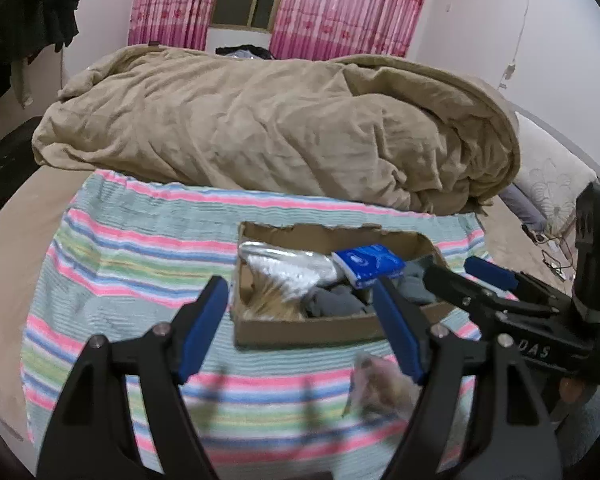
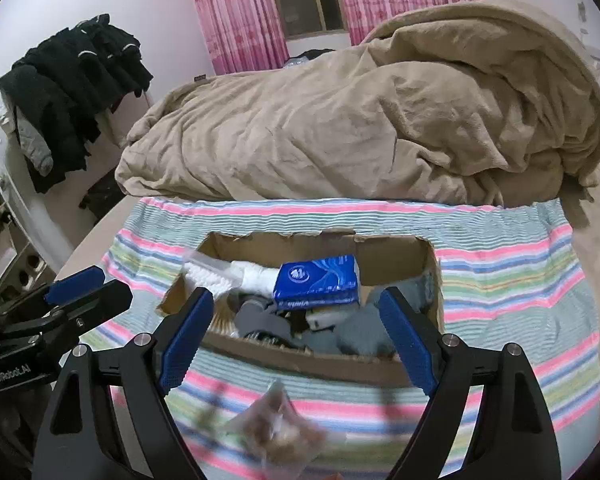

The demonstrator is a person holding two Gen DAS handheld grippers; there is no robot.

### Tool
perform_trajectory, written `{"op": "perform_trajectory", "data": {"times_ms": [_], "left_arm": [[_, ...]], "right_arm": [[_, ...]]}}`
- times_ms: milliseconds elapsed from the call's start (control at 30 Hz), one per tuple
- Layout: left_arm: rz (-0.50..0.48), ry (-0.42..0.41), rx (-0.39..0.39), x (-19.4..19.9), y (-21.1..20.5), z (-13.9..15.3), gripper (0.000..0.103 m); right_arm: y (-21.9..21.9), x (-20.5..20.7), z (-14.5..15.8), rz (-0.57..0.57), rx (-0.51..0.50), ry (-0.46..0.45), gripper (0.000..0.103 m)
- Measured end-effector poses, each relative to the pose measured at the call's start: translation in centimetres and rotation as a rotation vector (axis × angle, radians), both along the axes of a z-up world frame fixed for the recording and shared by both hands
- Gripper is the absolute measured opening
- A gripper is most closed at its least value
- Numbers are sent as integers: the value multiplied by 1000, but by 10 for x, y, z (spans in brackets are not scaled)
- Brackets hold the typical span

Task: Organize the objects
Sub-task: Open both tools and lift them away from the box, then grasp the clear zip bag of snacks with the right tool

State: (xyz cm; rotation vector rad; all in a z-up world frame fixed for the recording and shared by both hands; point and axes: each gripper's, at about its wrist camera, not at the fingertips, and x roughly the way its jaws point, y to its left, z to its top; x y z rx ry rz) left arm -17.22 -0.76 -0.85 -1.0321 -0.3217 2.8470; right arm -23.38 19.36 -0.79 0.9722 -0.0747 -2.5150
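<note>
On a bed spread with a striped cloth (image 2: 500,280), the last loose item, a small clear packet (image 2: 278,428) of brownish contents, lay blurred on the cloth short of the cardboard box (image 2: 300,356), whose near wall stood between it and the things already stowed: a blue tissue pack (image 2: 318,280), a white bundle (image 2: 236,274) and grey cloth pieces (image 2: 360,332). Seen from the right wrist, the packet sat at about 6 o'clock from the right tool (image 2: 296,336), low between its two blue-padded fingers (image 2: 186,334) and a little toward the left one, with the box ahead at 12 o'clock. From the left wrist the same packet (image 1: 380,384) lay at roughly 4 o'clock of the left tool (image 1: 300,328), beside its right finger (image 1: 400,336). Both tools stood spread and pinched nothing. The right tool (image 1: 488,280) also showed at 3 o'clock in the left view, over the box's right end. By these views the right hand looked better lined up on the packet, though how close either hand was could not be told. The packet's long axis could not be read through the blur. A rumpled tan quilt (image 2: 360,128) filled the bed beyond.
</note>
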Motion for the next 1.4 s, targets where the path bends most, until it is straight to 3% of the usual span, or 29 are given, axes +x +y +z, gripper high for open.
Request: {"op": "perform_trajectory", "data": {"times_ms": [367, 667, 1400], "left_arm": [[7, 23, -7, 58, 7, 6, 77], [19, -17, 6, 82, 5, -13, 78], [33, -183, 10, 83, -6, -85, 78]], "right_arm": [[12, 53, 5, 33, 19, 13, 87], [12, 80, -12, 75, 50, -10, 87], [7, 60, -88, 77, 107, -156, 87]]}}
